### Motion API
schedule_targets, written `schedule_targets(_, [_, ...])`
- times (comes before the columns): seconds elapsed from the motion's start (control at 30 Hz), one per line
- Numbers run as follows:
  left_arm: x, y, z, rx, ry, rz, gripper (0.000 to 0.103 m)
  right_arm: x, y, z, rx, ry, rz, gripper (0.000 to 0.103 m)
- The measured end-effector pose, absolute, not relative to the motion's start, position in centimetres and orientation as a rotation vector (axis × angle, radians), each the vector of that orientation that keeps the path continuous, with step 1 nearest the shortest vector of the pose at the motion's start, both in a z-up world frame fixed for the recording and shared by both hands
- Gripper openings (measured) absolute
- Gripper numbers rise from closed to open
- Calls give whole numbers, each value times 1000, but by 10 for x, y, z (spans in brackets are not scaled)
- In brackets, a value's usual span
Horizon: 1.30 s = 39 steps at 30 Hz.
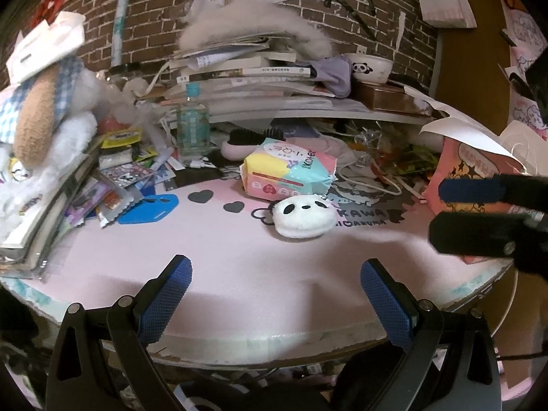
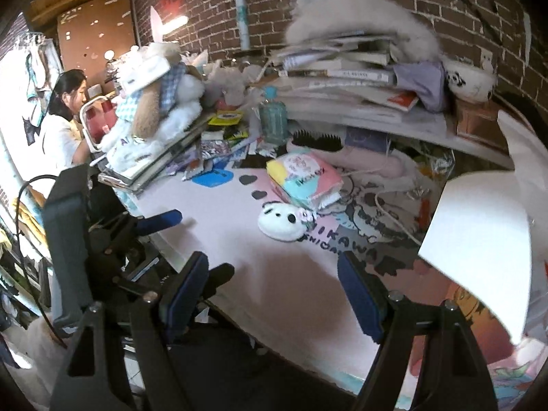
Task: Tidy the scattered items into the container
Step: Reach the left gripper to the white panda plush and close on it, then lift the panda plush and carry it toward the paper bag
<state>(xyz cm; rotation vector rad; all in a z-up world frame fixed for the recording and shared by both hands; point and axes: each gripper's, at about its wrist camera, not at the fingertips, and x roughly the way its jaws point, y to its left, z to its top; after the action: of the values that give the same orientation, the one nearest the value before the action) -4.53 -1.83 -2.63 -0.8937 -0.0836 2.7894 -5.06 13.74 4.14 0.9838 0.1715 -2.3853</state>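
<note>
Surface: I saw a pink desk mat (image 1: 239, 274) with cartoon print, crowded at the back and left.
Room: brick wall (image 1: 154, 10) behind; a seated person (image 2: 65, 120) showed far left in the right wrist view.
Left gripper (image 1: 275, 303): jaws stood wide, nothing between them, over the mat's near edge.
Right gripper (image 2: 274, 294): jaws wide apart, empty.
Panda plush pouch (image 1: 304, 217): it lay on the mat, ahead of both claws, well apart.
Tissue pack (image 1: 291, 171): one, just behind the pouch.
Container: pink bag (image 1: 462, 167), at the right edge.
Counts: one bottle (image 1: 192, 126), one panda bowl (image 1: 368, 66), two dark hearts (image 1: 200, 196).
</note>
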Motion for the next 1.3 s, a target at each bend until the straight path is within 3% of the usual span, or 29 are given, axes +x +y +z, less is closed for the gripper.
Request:
schedule_targets(0.23, [-69,-9,-36,-926,-108,2743,98,-60,146,21,1032,100,-2407,75])
schedule_targets(0.37, [-84,-1,-40,-949,-109,2714,88,-61,152,15,1064,43,-2386,75])
schedule_targets(0.53, [-98,9,-44,-968,-81,2723,85,-57,158,17,1055,25,-2396,76])
schedule_targets(0.93, [-111,19,-43,-971,-37,2743,49,-52,170,20,1052,-8,-2387,76])
schedule_targets(1.3, [-111,20,-38,-960,-53,2739,44,-50,178,18,1055,-22,-2388,76])
